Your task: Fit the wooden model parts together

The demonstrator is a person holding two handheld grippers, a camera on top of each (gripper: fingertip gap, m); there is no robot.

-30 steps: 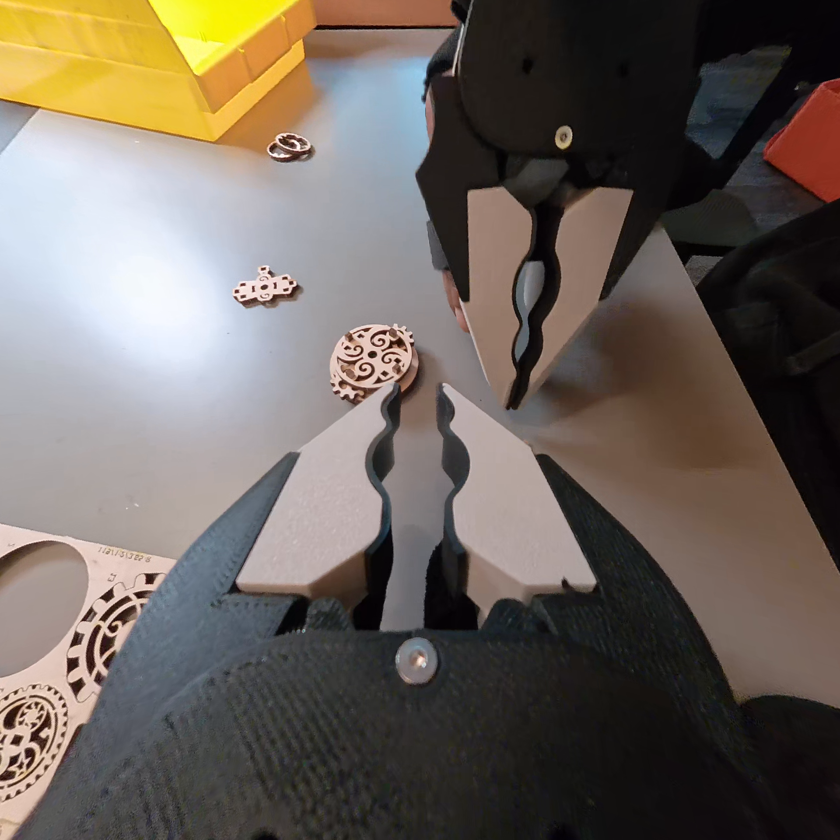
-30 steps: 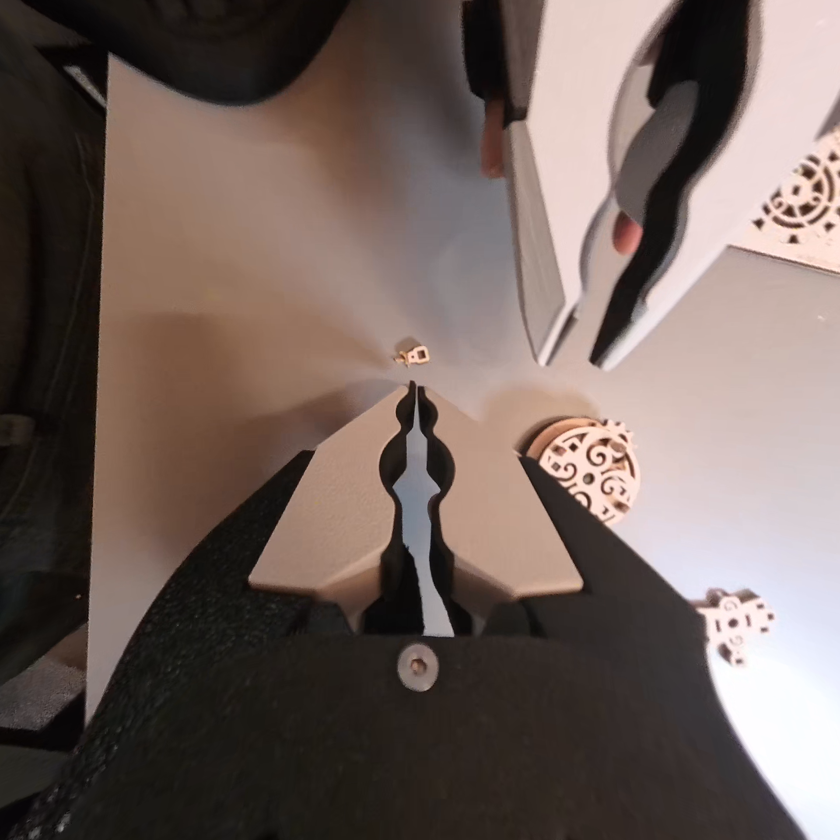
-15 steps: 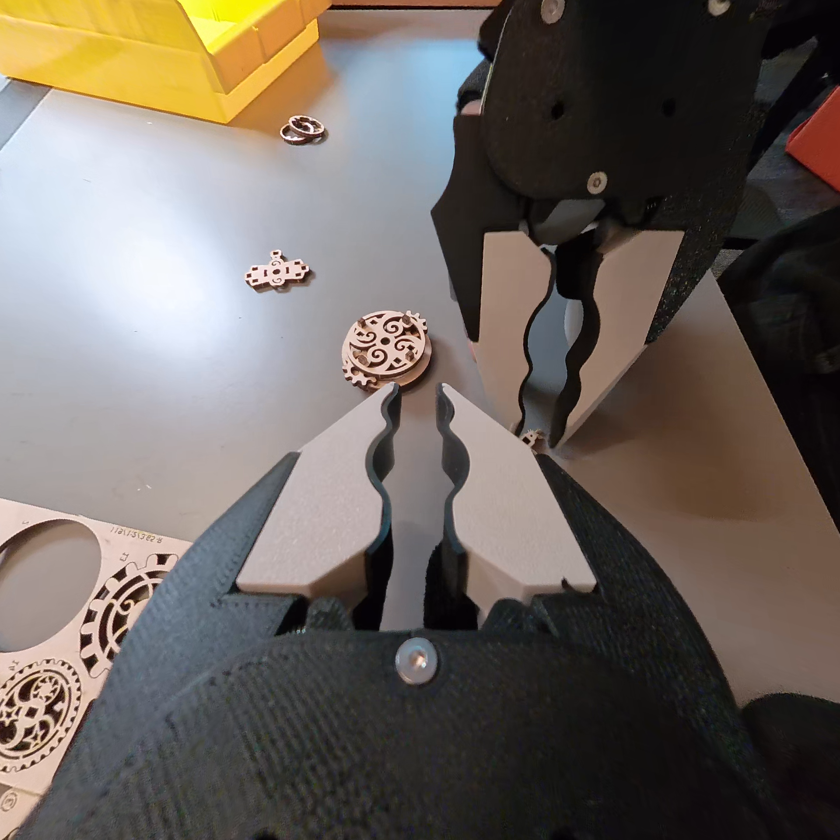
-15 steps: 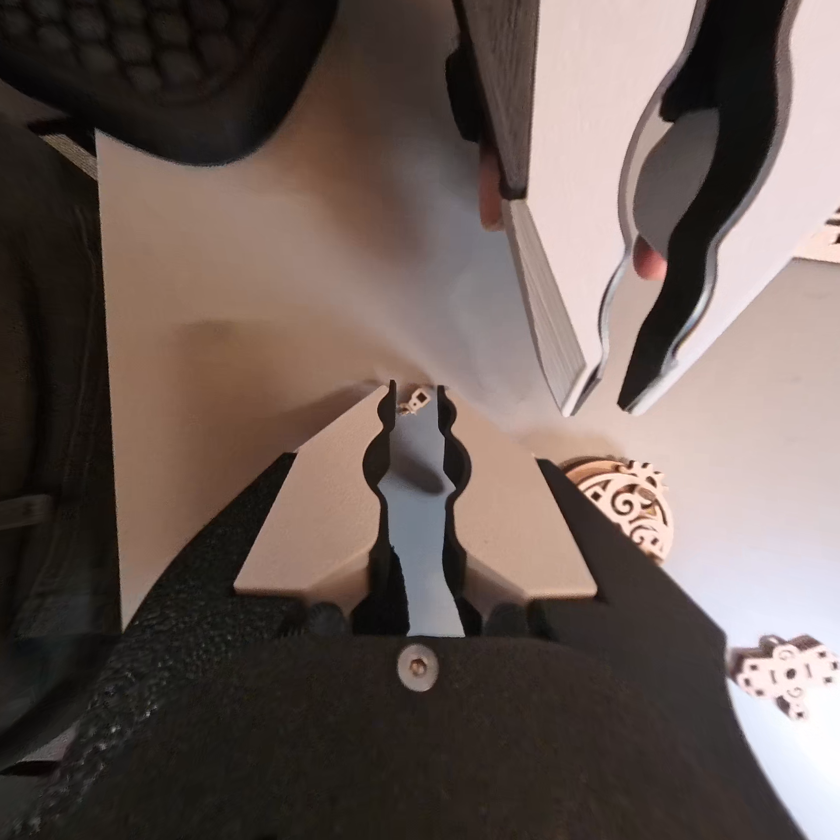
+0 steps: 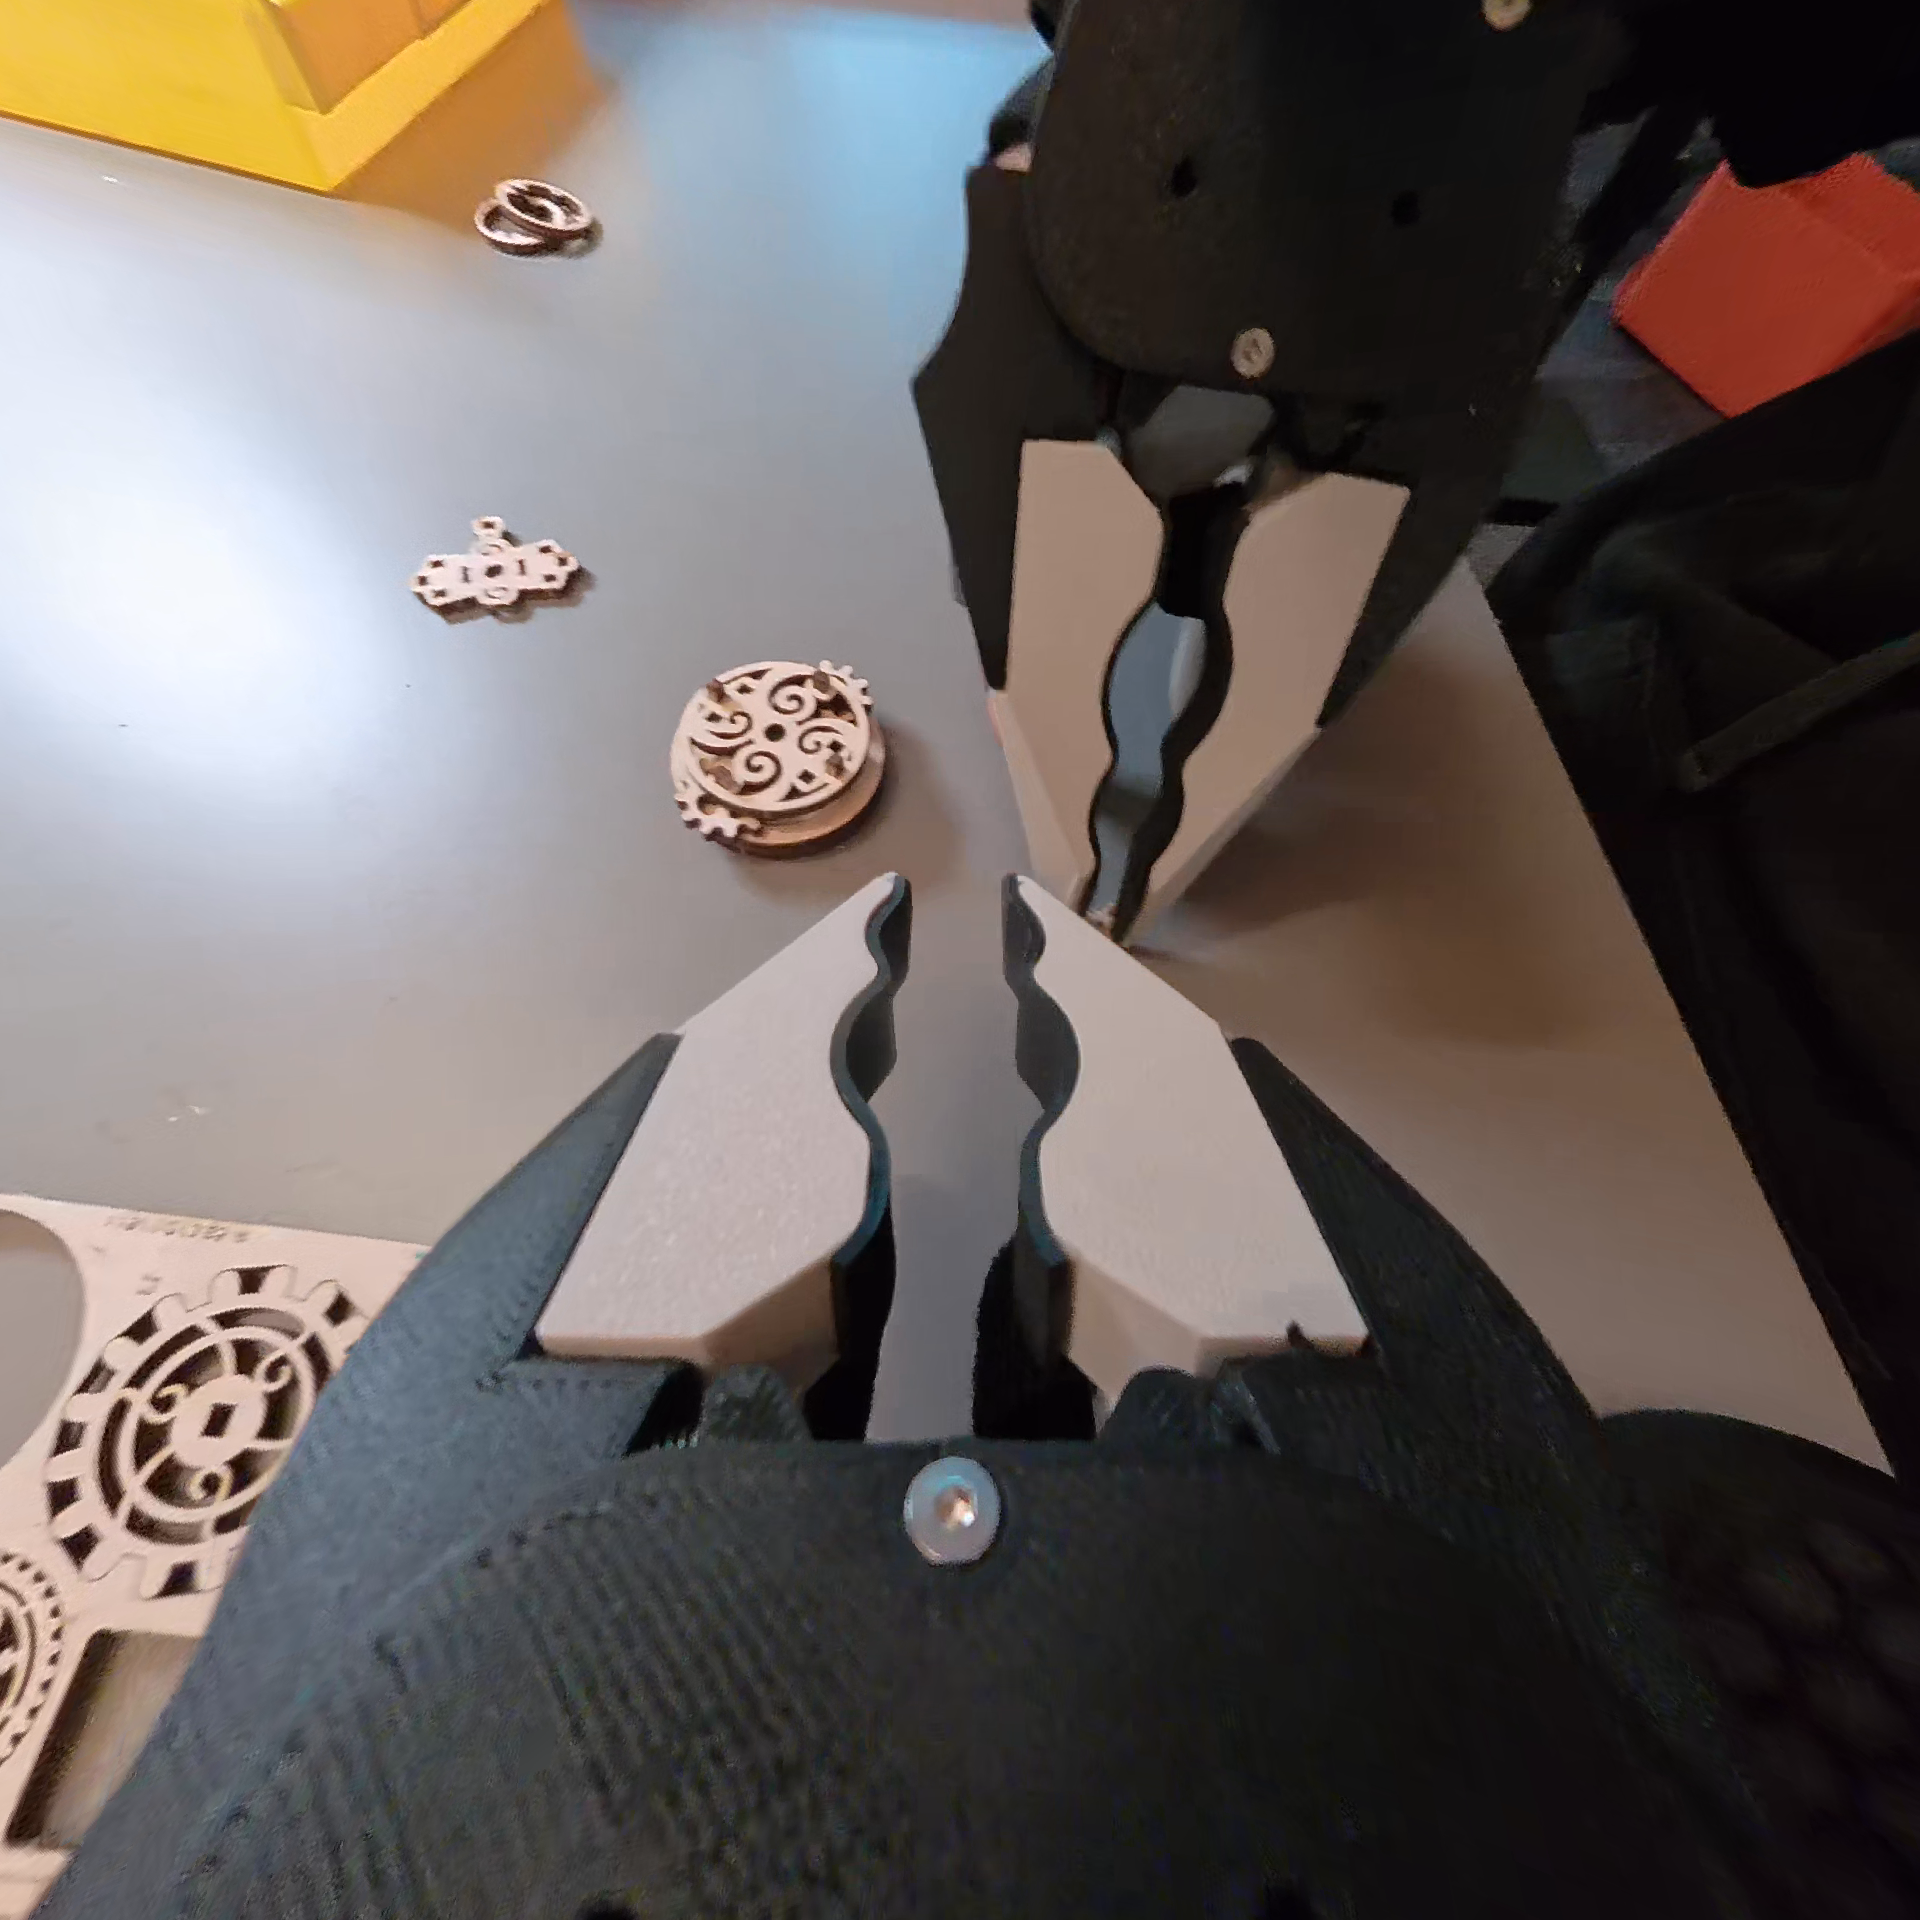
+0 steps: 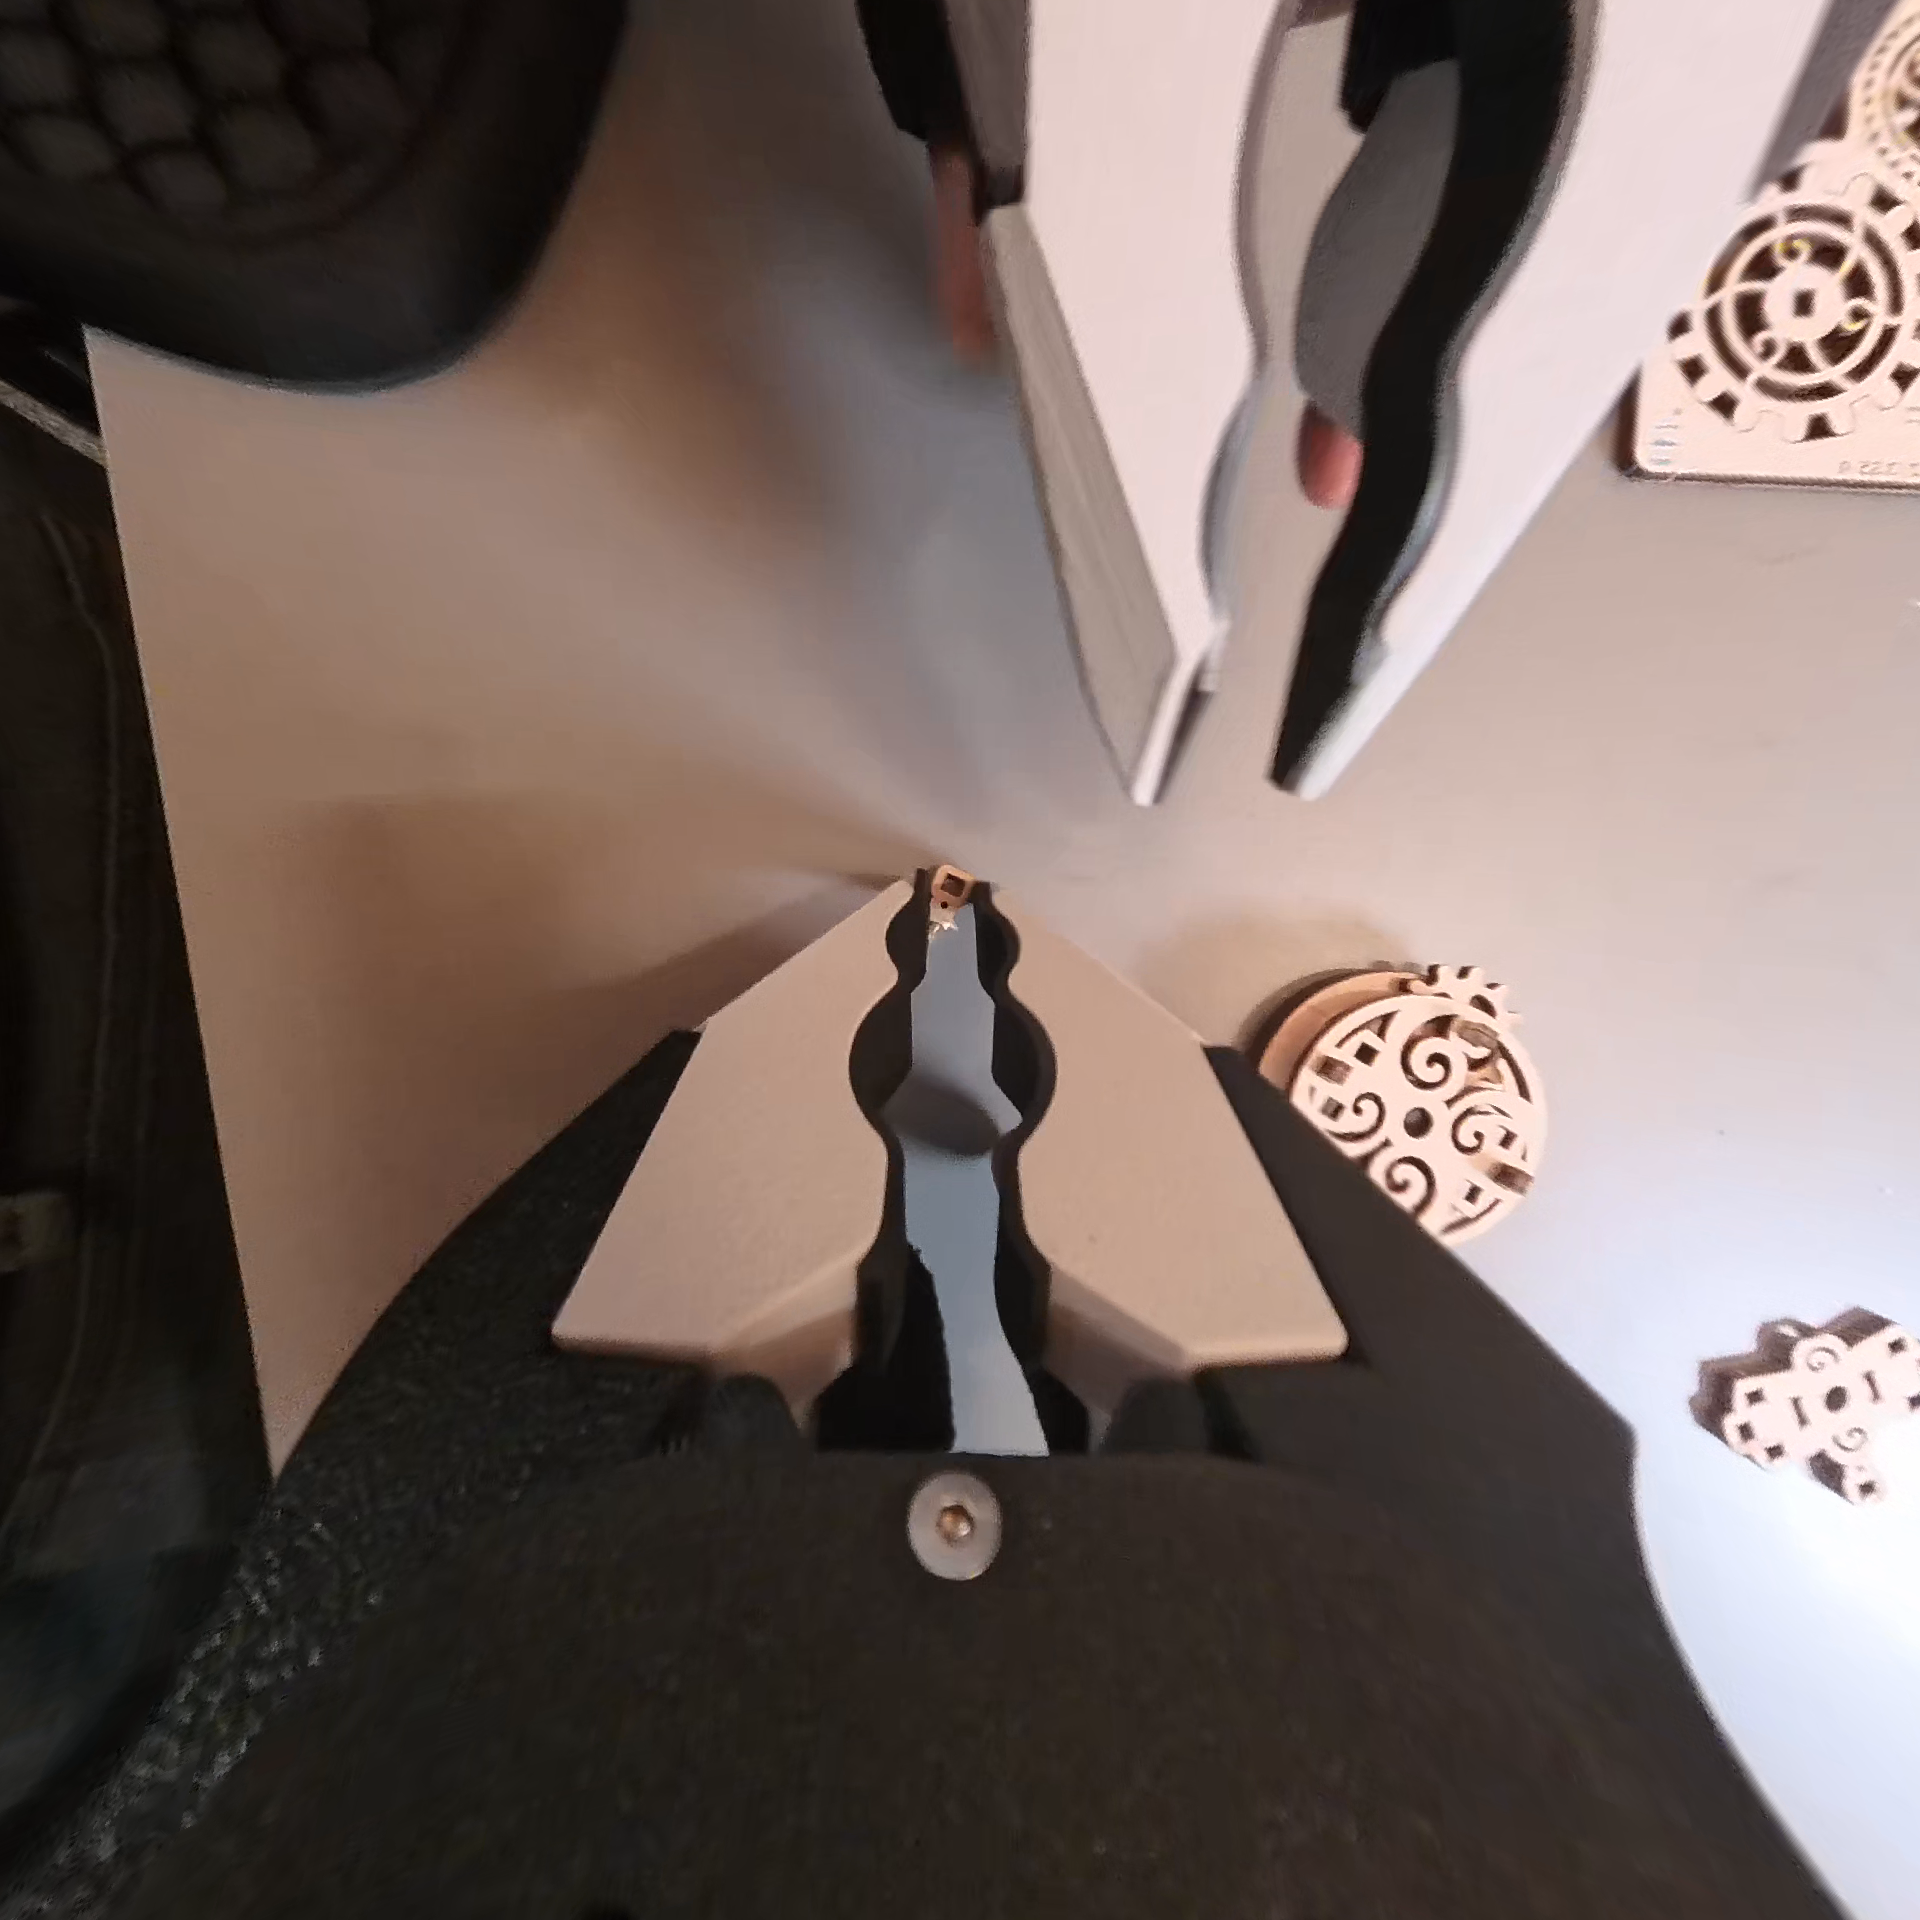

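Grey tabletop (image 5: 312, 935) carries the round gear assembly (image 5: 777, 756); beside it the right gripper (image 6: 951, 891), jaws pinching a tiny wooden peg (image 6: 950, 889), should be lifted gently, left gripper (image 5: 956, 896) unclenched, empty.

On the grey table (image 5: 312, 883): 1 round scrollwork disc (image 5: 777, 757), 1 cross-shaped piece (image 5: 495, 570), 1 tiny peg piece (image 6: 948, 891), 1 cut-out sheet (image 5: 156, 1382), seemingly 2 dark rings (image 5: 533, 215), 1 yellow bin (image 5: 260, 73), 2 grippers (image 5: 956, 899) (image 6: 951, 904).

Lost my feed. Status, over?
Right gripper fingers closing around tiny wooden piece on table. Left gripper open, empty. Gear disc alongside, nothing blocking.
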